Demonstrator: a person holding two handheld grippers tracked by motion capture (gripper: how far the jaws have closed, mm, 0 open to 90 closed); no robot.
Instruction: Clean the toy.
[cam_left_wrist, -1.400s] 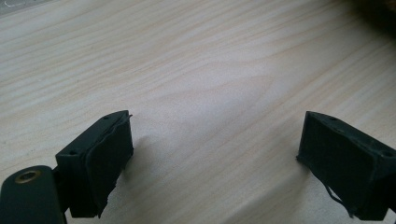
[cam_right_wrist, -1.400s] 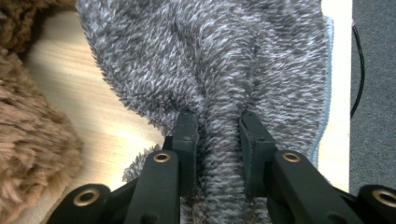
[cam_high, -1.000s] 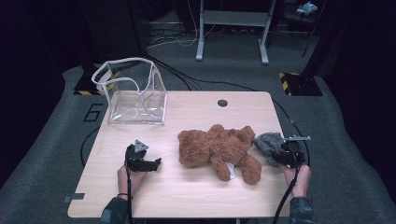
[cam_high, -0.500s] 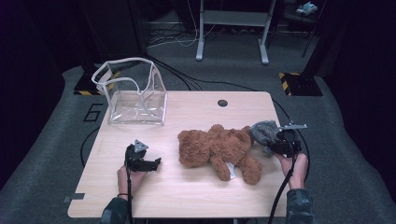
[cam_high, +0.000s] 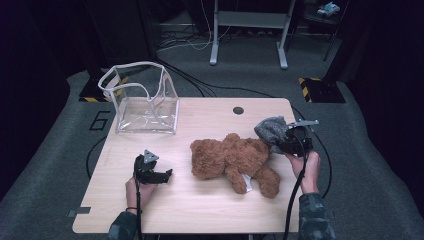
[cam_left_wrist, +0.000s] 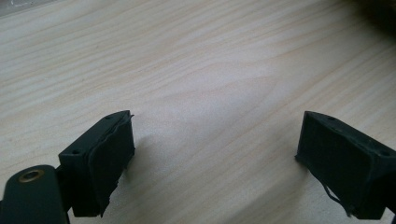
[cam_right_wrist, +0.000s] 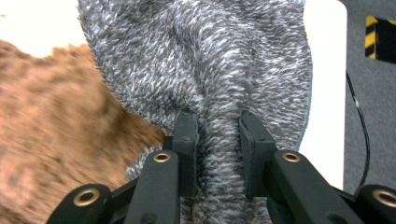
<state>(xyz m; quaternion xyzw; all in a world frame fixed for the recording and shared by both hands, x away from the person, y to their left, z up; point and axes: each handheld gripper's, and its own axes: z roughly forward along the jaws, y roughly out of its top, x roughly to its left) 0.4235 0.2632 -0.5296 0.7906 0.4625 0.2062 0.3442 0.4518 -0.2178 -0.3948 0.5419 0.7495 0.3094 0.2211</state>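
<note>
Where fingers (cam_right_wrist: 187, 140) pinch, grey cloth (cam_right_wrist: 210, 65) bunches.

Bright, evenly lit wooden table (cam_high: 210, 200) amid dark surroundings; soft, slightly blurred close-ups.

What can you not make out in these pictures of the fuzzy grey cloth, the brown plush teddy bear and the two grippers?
- Fuzzy grey cloth: right gripper view, its lower part is hidden behind the right gripper; its shape is unclear.
- Brown plush teddy bear: high view, its face is too small to make out; right gripper view, blurred and cut off by the left edge.
- Left gripper: high view, jaws too small to judge.
</note>
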